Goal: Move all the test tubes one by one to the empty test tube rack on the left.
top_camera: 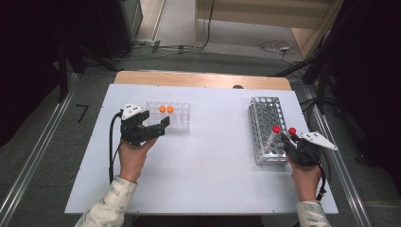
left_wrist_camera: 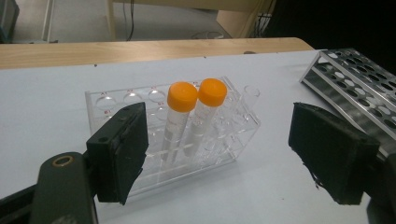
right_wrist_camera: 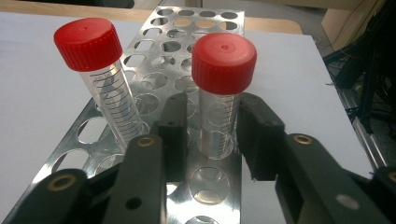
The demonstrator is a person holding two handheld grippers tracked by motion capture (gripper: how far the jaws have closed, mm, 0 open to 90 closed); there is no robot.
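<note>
A: What is the right tool [right_wrist_camera: 210, 126] doing?

B: It is sitting at the near end of the metal rack [right_wrist_camera: 154, 93], on the right side of the desk [top_camera: 213, 165]. Its two black jaws are standing on either side of a red-capped tube [right_wrist_camera: 219, 93] that is upright in a rack hole. The jaws are drawn in close around the clear body below the cap, pressing on it as far as the right gripper view is showing.

A: Is there anything else in that rack?

B: A second red-capped tube [right_wrist_camera: 100, 74] is leaning in a hole just to the left of the gripped one, tilted away from it and not touching it.

A: And the left tool [left_wrist_camera: 215, 154]?

B: Its jaws are standing wide apart with nothing between them. It is hovering low over the desk, pointing at a clear plastic rack [left_wrist_camera: 224, 140] on the left side.

A: What is that one holding?

B: Two orange-capped tubes [left_wrist_camera: 191, 116] are standing side by side in it, caps touching or nearly so. The left pad is showing just in front of the rack's near corner; I cannot tell whether it is touching.
</note>
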